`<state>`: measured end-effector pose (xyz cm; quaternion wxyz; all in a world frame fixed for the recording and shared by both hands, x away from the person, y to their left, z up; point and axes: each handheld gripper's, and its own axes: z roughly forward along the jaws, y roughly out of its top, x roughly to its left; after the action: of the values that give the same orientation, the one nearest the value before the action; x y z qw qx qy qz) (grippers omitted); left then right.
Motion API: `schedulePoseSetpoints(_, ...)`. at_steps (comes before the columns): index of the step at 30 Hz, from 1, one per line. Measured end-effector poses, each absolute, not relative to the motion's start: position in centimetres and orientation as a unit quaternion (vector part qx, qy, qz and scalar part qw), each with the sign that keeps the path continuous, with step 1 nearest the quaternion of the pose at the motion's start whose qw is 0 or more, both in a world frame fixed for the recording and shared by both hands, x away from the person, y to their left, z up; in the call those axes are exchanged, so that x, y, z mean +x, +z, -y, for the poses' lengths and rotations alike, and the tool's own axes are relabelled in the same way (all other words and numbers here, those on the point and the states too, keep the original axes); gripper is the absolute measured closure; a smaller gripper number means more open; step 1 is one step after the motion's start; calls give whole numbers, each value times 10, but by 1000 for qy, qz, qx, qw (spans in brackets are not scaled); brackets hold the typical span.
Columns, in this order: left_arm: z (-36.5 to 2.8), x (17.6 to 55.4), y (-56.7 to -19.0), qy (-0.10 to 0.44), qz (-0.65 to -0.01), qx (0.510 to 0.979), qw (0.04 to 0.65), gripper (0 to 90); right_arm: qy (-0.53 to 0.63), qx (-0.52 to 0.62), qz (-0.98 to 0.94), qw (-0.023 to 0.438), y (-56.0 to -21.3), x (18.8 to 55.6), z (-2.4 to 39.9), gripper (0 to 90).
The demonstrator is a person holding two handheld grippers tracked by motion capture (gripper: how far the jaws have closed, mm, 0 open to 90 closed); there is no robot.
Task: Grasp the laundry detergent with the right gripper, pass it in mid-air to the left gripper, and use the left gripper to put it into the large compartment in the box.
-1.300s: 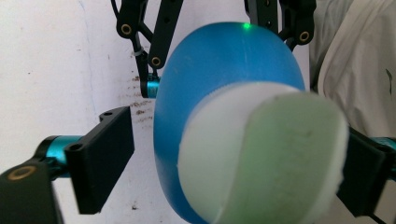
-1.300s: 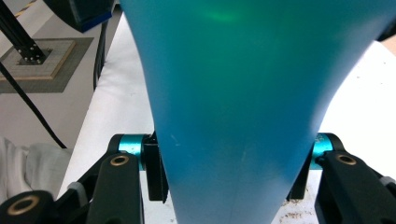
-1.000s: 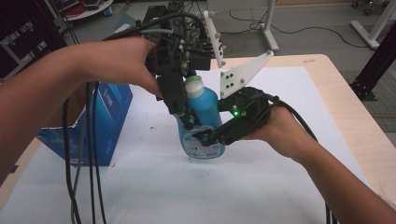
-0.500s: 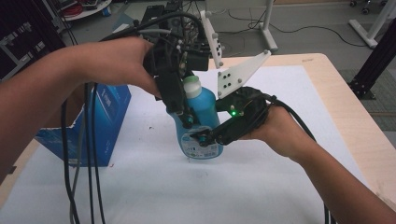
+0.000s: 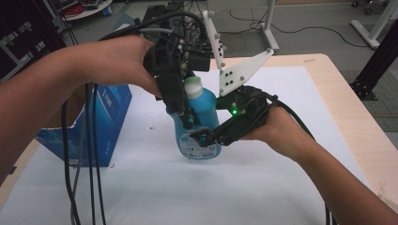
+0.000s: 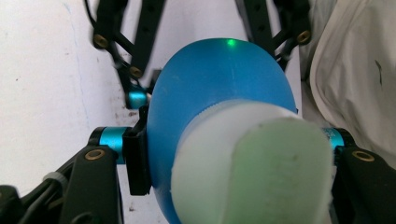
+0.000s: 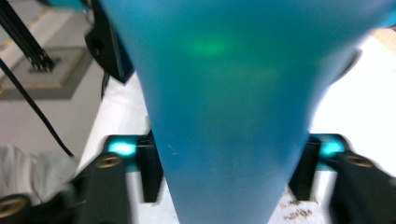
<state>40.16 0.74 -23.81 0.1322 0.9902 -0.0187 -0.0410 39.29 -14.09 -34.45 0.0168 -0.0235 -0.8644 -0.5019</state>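
Bottle (image 5: 197,123) is standing mid-table, box (image 5: 101,123) at its 9 o'clock. Left gripper (image 5: 187,121) is pinching its shoulder from above — likely taking over the hold. Right gripper (image 5: 202,138) has just been opening, jaws flanking the base, slightly spread.

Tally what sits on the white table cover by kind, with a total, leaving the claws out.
Blue bottle with pale cap: 1
Blue cardboard box: 1
Total: 2
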Motion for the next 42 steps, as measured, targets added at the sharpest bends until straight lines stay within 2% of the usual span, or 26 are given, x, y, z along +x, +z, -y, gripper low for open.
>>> schedulePoseSetpoints(2, -10, 403, -237, -41, 15, 991, 129, 382, -505, -33, 862, 20, -343, 394, 143, 212)
schedulePoseSetpoints(4, -13, 404, -235, -42, 8, 991, 124, 381, -508, -39, 860, 24, -340, 395, 148, 207)
schedulePoseSetpoints(5, -15, 404, -233, -42, 5, 991, 124, 381, -506, -40, 861, 19, -338, 395, 151, 123)
schedulePoseSetpoints(6, -17, 405, -232, -41, 1, 992, 122, 382, -495, -52, 867, 12, -337, 395, 152, 99)
schedulePoseSetpoints(8, -21, 407, -227, -38, -9, 992, 118, 381, -473, -72, 878, -9, -336, 395, 157, 99)
schedulePoseSetpoints(13, -34, 414, -214, -28, -44, 993, 110, 381, -427, -81, 900, -25, -333, 394, 174, 99)
schedulePoseSetpoints(22, -61, 426, -191, -10, -113, 988, 103, 381, -343, -92, 935, -8, -329, 395, 198, 97)
schedulePoseSetpoints(24, -67, 429, -187, -9, -131, 986, 103, 381, -317, -100, 943, -11, -328, 396, 201, 7)
schedulePoseSetpoints(26, -72, 431, -183, -7, -148, 984, 103, 381, -296, -102, 950, -16, -327, 396, 206, 8)
schedulePoseSetpoints(28, -78, 433, -178, -4, -158, 982, 105, 381, -289, -106, 951, -31, -322, 396, 212, 9)
schedulePoseSetpoints(42, -126, 435, -132, 7, -229, 966, 118, 381, -263, -127, 955, -49, -299, 399, 251, 10)
